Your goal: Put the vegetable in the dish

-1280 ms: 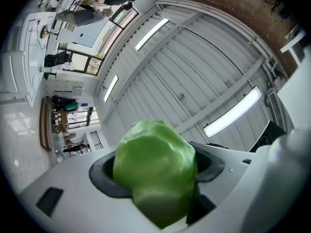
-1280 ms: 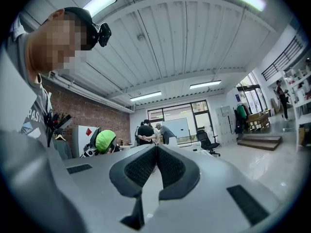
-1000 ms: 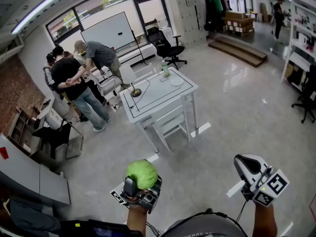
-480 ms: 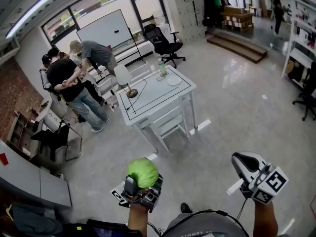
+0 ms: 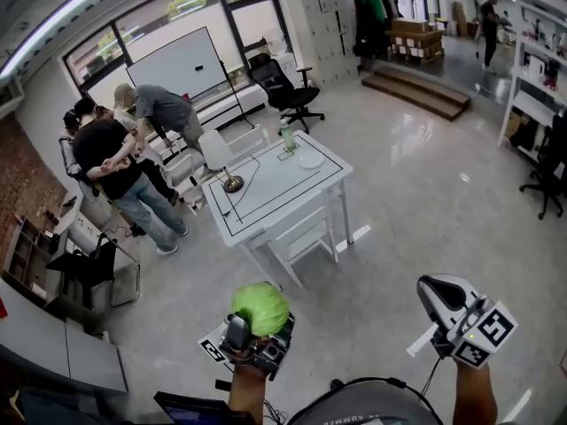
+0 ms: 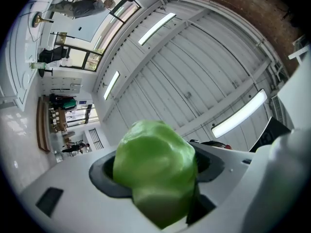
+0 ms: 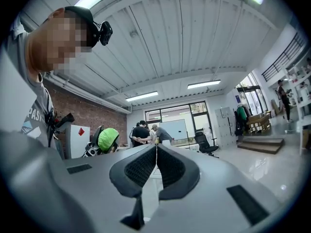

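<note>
Left gripper [image 5: 259, 333]: it is held low at the person's front with its jaws pointing up toward the ceiling. The jaws stand wide and are clamped on a green cabbage head [image 5: 260, 308], one pad on each flank. The left gripper view shows nothing else between them.

Cabbage: it is clear of every surface, carried above the floor and well apart from the table.

Table [image 5: 266, 204]: it is white and stands ahead across open floor. A white dish [image 5: 312, 160] lies near its far right corner, just beside a green bottle [image 5: 285, 135]. A brass-coloured lamp [image 5: 232, 182] is at the left edge.

Right gripper [image 5: 440, 295]: its jaws are closed pad to pad, with nothing between them. It is idle at the person's right side.

Step in hand, as judged: this is the carry, with the vegetable secured and the placing not yet begun. The next move calls for walking up to the table, bringing the left gripper over the dish clear of the bottle, and tilting it down. The cabbage should be lowered until it rests in the dish before the jaws part, as a round head may roll off a shallow rim.

Orientation: the cabbage is close to round. Its slight long axis appears to run along the jaws, roughly upright, with the narrower end seated down between the pads and the broad crown uppermost.
</note>
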The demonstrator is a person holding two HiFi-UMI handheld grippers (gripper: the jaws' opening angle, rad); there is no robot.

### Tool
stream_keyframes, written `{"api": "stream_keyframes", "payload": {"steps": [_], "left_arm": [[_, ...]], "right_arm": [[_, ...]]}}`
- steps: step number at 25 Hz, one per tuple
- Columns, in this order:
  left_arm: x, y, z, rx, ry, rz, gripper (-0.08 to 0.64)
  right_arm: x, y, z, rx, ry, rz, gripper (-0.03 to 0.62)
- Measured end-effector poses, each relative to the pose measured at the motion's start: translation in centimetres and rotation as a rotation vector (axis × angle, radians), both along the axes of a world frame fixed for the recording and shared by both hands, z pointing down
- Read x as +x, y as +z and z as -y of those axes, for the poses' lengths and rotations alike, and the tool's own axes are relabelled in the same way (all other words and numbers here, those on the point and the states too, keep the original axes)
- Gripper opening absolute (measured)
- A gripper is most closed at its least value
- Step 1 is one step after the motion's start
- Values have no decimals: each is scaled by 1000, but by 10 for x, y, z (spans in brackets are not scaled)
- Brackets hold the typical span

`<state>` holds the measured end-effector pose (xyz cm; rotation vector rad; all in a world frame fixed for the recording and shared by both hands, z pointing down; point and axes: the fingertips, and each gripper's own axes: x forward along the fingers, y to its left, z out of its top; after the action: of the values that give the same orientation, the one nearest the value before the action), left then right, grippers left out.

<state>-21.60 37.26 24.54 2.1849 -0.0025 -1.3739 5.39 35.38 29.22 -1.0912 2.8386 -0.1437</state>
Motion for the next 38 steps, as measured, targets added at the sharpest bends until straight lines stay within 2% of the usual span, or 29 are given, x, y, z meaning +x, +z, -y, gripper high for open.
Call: {"api": "stream_keyframes", "payload": {"steps": [7, 12, 18, 26, 33, 38], "left_arm": [[-16, 4, 33, -2, 30, -4, 328], [-12, 6, 64, -17, 29, 5, 328], [4, 8, 115, -53, -9, 0, 328], [37, 9, 176, -51, -54, -3, 328], [67, 14, 209, -50, -88, -9, 328], [67, 19, 237, -65, -97, 0, 328]], "right_arm": [[-17, 1, 25, 8, 24, -24, 6], [-14, 0, 59, -4, 21, -35, 6], [-4, 2, 113, -28, -17, -32, 6], [23, 2, 183, -27, -69, -16, 6], [46, 9, 223, -27, -112, -25, 6], [46, 17, 249, -47, -121, -18, 6]]}}
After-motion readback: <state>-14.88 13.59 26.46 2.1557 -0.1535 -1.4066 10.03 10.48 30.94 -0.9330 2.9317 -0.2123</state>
